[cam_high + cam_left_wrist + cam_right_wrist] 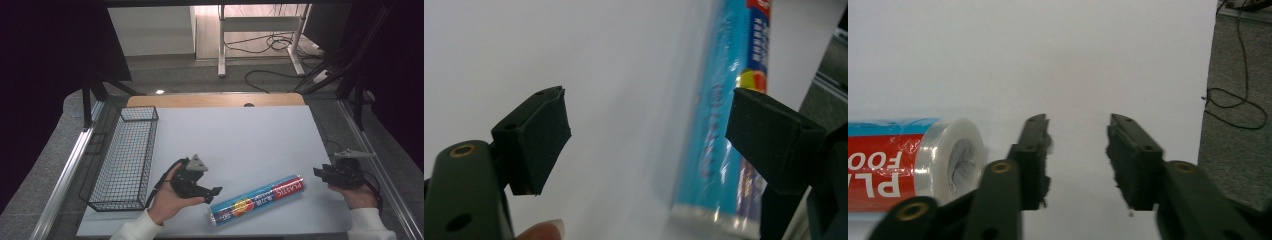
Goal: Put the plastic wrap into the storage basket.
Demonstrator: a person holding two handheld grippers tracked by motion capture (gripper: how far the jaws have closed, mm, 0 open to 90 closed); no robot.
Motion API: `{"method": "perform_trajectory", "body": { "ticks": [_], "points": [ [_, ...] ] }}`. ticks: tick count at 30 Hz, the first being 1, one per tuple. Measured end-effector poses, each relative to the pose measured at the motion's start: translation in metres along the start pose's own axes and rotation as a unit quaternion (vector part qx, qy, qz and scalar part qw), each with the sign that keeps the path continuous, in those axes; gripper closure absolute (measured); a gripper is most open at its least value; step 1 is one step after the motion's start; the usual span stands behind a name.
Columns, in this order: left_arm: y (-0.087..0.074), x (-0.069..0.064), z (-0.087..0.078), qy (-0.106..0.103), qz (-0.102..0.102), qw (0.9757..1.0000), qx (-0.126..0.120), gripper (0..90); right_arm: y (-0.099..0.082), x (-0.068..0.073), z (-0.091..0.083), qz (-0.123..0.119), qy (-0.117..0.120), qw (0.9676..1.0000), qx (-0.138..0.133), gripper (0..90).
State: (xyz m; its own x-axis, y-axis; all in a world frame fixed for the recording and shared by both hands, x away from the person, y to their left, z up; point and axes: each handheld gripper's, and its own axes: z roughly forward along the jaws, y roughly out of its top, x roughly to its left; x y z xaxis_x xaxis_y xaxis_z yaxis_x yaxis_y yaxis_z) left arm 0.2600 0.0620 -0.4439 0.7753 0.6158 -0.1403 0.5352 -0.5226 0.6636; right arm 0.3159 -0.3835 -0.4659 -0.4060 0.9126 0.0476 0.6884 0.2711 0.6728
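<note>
White surface (pixel 235 145) carries a roll of plastic food wrap (pixel 257 199), blue with a red end, lying on its side near the front edge, angled so the red end points up and to the right. Wire basket (pixel 125 157) sits at the left edge of the surface, well apart from the roll.

Left tongs (pixel 214 194): held in the left hand (pixel 167 200), tips aimed at the roll's blue end, just beside it, not touching as far as the high view shows. Jaws wide apart, nothing between them. In the left gripper view the roll (pixel 729 130) runs along behind the right-hand jaw, blurred; a fingertip (pixel 544 231) shows at the bottom edge.

Right tongs (pixel 320 173): held in the right hand (pixel 357 195), near the roll's red end with a gap of bare surface between. Jaws apart, nothing gripped. In the right gripper view the roll's open clear end (pixel 950 160) sits just left of the left-hand jaw, outside the jaws.

Cables (pixel 272 45) on the floor beyond the surface.
</note>
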Motion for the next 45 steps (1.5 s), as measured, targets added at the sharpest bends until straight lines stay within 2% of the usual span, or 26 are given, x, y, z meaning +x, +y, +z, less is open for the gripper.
{"method": "perform_trajectory", "body": {
  "ticks": [1,3,5,9,10,12,13,14,17,18,19,21,22,23,27,29,31,33,35,40,42,44,45],
  "points": [
    [0.009,-0.005,0.011,-0.012,0.01,0.9998,0.012,17.6,0.0,0.0,0.0,0.001,0.003,1.0,-0.001,49.3],
    [0.017,-0.01,0.023,-0.027,0.016,0.9992,0.024,17.6,-0.001,-0.001,0.002,0.001,0.005,1.0,-0.002,45.5],
    [0.021,-0.012,0.029,-0.03,0.02,0.9989,0.029,17.8,-0.002,-0.002,0.003,0.001,0.005,1.0,0.0,43.2],
    [0.037,-0.021,0.054,-0.051,0.033,0.9967,0.055,18.5,-0.002,-0.003,0.005,0.003,0.004,1.0,0.003,40.7],
    [0.037,-0.021,0.054,-0.051,0.033,0.9967,0.055,18.6,-0.002,-0.003,0.005,0.003,0.004,1.0,0.003,40.7],
    [0.046,-0.025,0.066,-0.073,0.036,0.9947,0.063,19.1,-0.003,-0.004,0.005,0.004,0.003,1.0,0.006,39.6],
    [0.046,-0.025,0.066,-0.073,0.036,0.9947,0.063,19.3,-0.003,-0.004,0.006,0.004,0.002,1.0,0.007,39.4],
    [0.052,-0.027,0.074,-0.088,0.037,0.9932,0.067,19.4,-0.003,-0.004,0.006,0.005,0.002,1.0,0.007,39.2],
    [0.06,-0.033,0.088,-0.095,0.049,0.9909,0.082,20.0,-0.004,-0.005,0.008,0.005,0.001,0.9999,0.011,38.9],
    [0.06,-0.033,0.088,-0.095,0.049,0.9909,0.082,20.1,-0.004,-0.005,0.008,0.005,0.001,0.9999,0.011,38.9],
    [0.065,-0.037,0.098,-0.1,0.053,0.9892,0.094,20.1,-0.004,-0.005,0.008,0.008,0.001,0.9999,0.013,38.7],
    [0.068,-0.04,0.108,-0.105,0.056,0.9875,0.103,20.3,-0.005,-0.005,0.009,0.008,0.0,0.9999,0.015,38.6],
    [0.068,-0.04,0.108,-0.105,0.056,0.9875,0.103,20.4,-0.005,-0.005,0.009,0.008,0.0,0.9999,0.015,38.6],
    [0.072,-0.043,0.116,-0.106,0.062,0.9861,0.112,20.6,-0.005,-0.006,0.009,0.007,-0.002,0.9999,0.014,38.5],
    [0.076,-0.049,0.126,-0.111,0.072,0.9825,0.131,21.2,-0.006,-0.009,0.009,0.009,-0.005,0.9998,0.015,38.4],
    [0.076,-0.05,0.129,-0.113,0.073,0.9819,0.134,21.8,-0.007,-0.01,0.009,0.012,-0.006,0.9998,0.016,38.3],
    [0.076,-0.052,0.133,-0.113,0.075,0.98,0.146,22.3,-0.007,-0.01,0.009,0.013,-0.007,0.9997,0.017,38.2],
    [0.075,-0.053,0.134,-0.112,0.071,0.9802,0.147,22.8,-0.007,-0.011,0.009,0.014,-0.008,0.9997,0.016,38.1],
    [0.074,-0.053,0.136,-0.108,0.076,0.9783,0.16,23.8,-0.007,-0.011,0.009,0.014,-0.009,0.9997,0.015,38.1],
    [0.073,-0.055,0.139,-0.096,0.08,0.9772,0.172,28.2,-0.007,-0.011,0.01,0.013,-0.01,0.9997,0.017,37.9],
    [0.073,-0.054,0.14,-0.097,0.08,0.9767,0.174,29.3,-0.008,-0.011,0.01,0.013,-0.01,0.9997,0.018,37.7],
    [0.072,-0.055,0.141,-0.098,0.074,0.9772,0.173,29.9,-0.008,-0.011,0.011,0.013,-0.011,0.9997,0.018,37.6],
    [0.072,-0.056,0.142,-0.099,0.076,0.9762,0.178,30.1,-0.008,-0.011,0.011,0.014,-0.011,0.9997,0.019,37.6]
  ]
}}
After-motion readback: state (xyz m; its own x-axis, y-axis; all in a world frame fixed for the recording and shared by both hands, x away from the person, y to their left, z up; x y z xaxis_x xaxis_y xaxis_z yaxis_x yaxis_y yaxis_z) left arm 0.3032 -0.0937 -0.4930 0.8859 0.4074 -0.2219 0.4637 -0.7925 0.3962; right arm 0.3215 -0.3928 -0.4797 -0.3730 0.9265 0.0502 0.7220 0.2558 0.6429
